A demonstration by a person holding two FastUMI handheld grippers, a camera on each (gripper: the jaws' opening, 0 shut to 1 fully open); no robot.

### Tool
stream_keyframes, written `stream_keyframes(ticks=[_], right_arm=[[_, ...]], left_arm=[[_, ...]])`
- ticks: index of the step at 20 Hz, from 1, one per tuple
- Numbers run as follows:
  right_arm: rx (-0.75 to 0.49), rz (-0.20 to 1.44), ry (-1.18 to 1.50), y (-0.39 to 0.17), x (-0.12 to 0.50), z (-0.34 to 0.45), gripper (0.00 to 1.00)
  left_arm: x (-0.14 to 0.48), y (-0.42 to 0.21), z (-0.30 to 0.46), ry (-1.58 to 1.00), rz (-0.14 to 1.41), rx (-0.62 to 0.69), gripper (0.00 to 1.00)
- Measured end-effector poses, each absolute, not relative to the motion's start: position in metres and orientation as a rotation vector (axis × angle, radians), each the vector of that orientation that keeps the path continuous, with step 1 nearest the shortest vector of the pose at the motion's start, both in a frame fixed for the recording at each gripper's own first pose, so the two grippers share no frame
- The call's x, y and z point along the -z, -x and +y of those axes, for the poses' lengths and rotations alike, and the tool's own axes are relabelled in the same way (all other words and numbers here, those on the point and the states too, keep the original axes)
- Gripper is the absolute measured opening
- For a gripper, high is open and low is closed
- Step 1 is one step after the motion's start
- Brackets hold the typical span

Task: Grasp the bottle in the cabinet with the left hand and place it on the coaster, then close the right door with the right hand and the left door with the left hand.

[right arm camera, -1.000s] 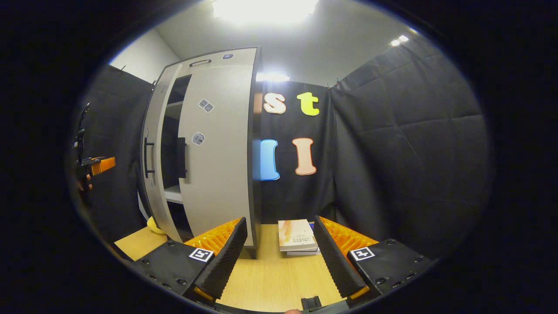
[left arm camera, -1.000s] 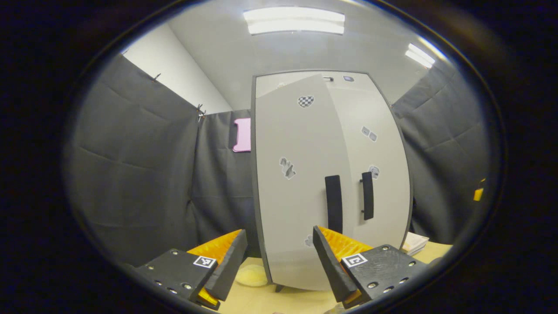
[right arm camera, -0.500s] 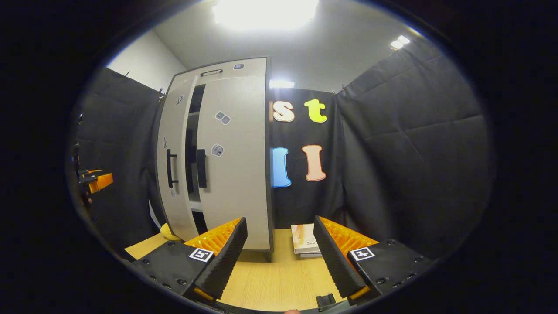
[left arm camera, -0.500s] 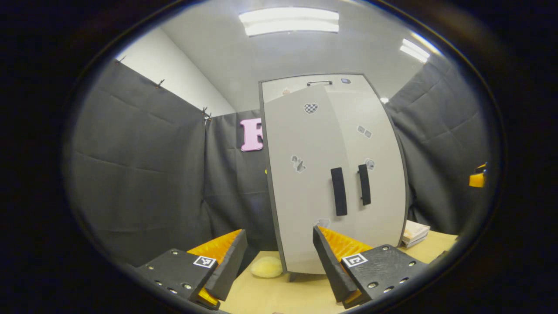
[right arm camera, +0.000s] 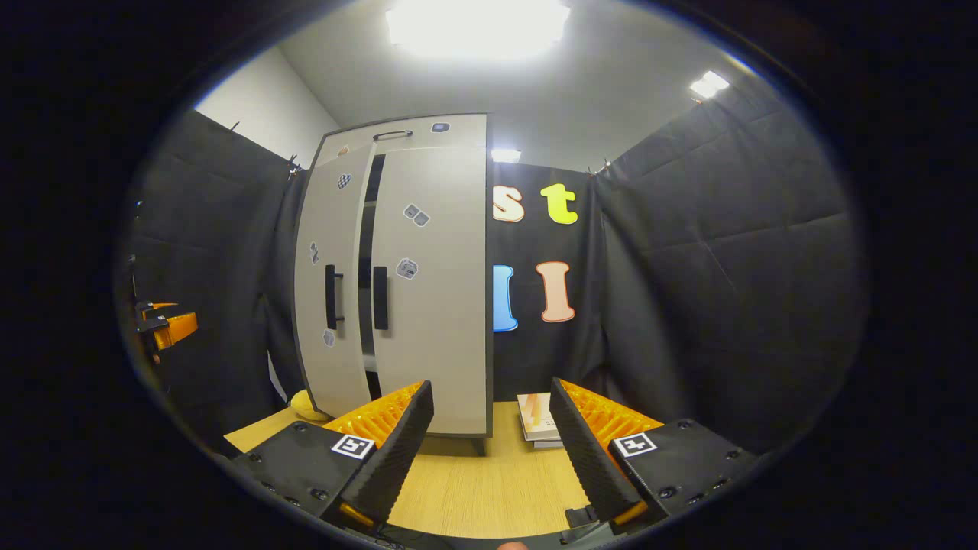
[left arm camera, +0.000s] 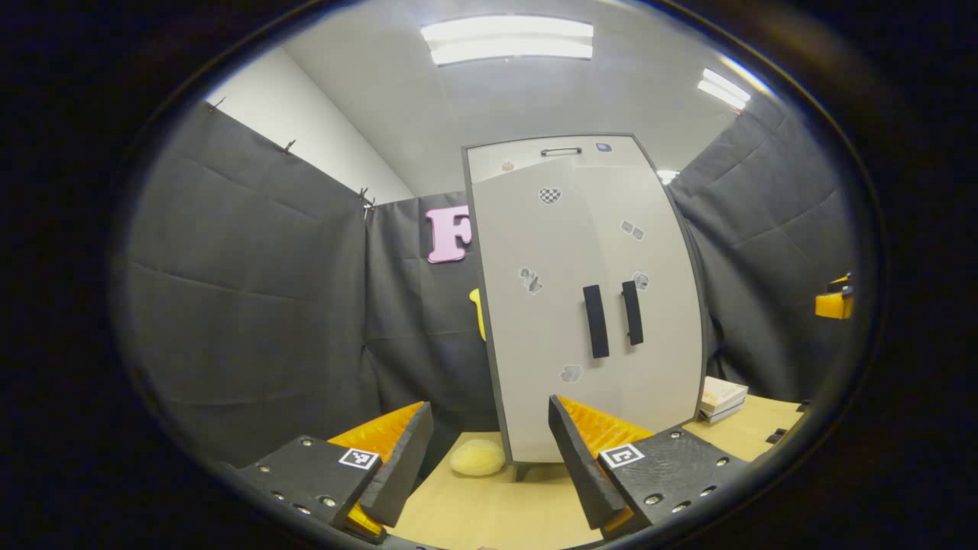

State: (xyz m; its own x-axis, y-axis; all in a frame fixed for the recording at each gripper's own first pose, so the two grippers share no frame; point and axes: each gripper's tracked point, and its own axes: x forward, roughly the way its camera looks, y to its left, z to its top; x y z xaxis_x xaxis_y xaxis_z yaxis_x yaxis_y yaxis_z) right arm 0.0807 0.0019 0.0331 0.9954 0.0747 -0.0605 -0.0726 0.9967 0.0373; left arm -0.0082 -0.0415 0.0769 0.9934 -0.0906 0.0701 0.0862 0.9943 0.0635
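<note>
The grey cabinet [left arm camera: 588, 305] stands on the wooden table [left arm camera: 489, 512], ahead and slightly right in the left gripper view. Its right door [right arm camera: 435, 290] is flush. The left door [right arm camera: 328, 283] is almost closed, leaving a narrow dark slit [right arm camera: 367, 252] between the two. Two black handles [left arm camera: 596, 321] [left arm camera: 632, 312] sit side by side. My left gripper [left arm camera: 489, 466] is open and empty, well back from the doors. My right gripper [right arm camera: 489, 451] is open and empty too, facing the cabinet's right side.
A pale yellow lump [left arm camera: 477, 457] lies on the table by the cabinet's left foot. A stack of books [right arm camera: 535, 416] lies right of the cabinet. Black cloth walls close in on both sides. The other gripper shows at each view's edge [left arm camera: 834, 299] [right arm camera: 164, 325].
The left door has swung from clearly ajar to nearly closed, and the gap has shrunk to a slit. Both grippers have drawn back from the cabinet, which looks smaller now.
</note>
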Motion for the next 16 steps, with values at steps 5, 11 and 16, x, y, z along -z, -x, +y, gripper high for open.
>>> stream_keyframes(ticks=[5, 11, 16], right_arm=[[-0.067, 0.061, -0.026, -0.061, -0.034, 0.01, 0.98], [-0.072, 0.054, -0.004, -0.047, -0.033, 0.015, 0.98], [-0.076, 0.059, -0.01, -0.043, -0.031, 0.018, 0.98]], left_arm=[[-0.068, 0.032, -0.022, -0.045, -0.055, 0.072, 0.89], [-0.062, 0.052, -0.003, -0.046, -0.041, 0.047, 0.89], [-0.064, 0.055, -0.003, -0.063, -0.039, 0.041, 0.89]])
